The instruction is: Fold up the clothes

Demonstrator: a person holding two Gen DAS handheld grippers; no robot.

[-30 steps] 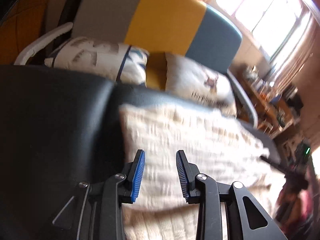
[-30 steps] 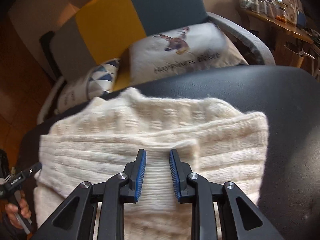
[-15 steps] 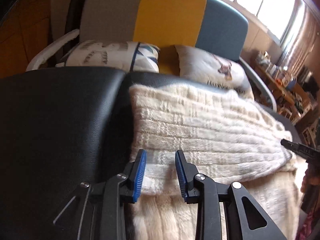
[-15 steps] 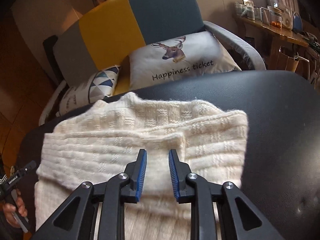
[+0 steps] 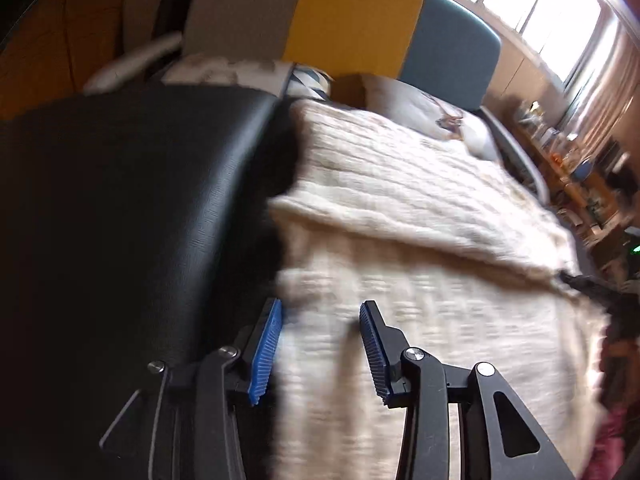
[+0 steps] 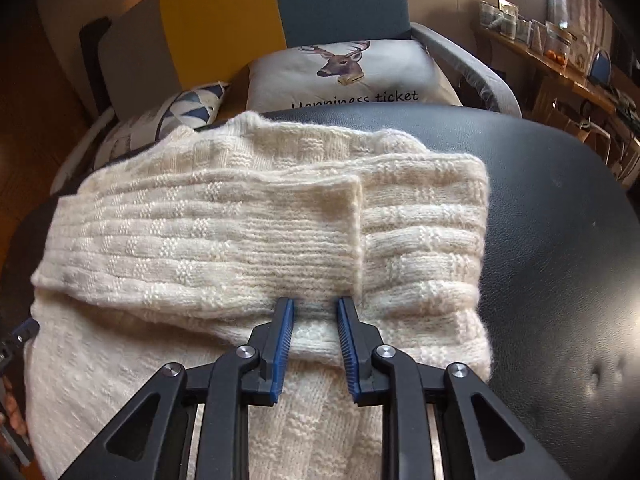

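A cream knitted sweater [image 5: 420,208] lies on a black leather surface [image 5: 120,200], its sleeves folded across the body. My left gripper [image 5: 320,308] hovers over the sweater's left edge. Its jaws are opening, and the knit lies below them, not pinched. In the right wrist view the sweater [image 6: 224,232] fills the middle, with a sleeve cuff [image 6: 352,220] lying over the other sleeve. My right gripper [image 6: 315,304] stands at the near edge of the folded sleeves. A narrow gap shows between its blue pads and nothing is gripped.
Behind the black surface [image 6: 560,220] stands an armchair [image 6: 216,20] with a grey, yellow and blue back. It holds a deer pillow [image 6: 344,72] and a triangle-patterned pillow [image 6: 192,104]. A cluttered wooden shelf [image 6: 560,52] runs along the right wall. A hand [image 6: 12,420] shows at the left edge.
The left gripper has drawn back along the sweater's left edge towards its near part, and its jaws have widened. The right gripper has come closer to the folded sleeves, its gap unchanged.
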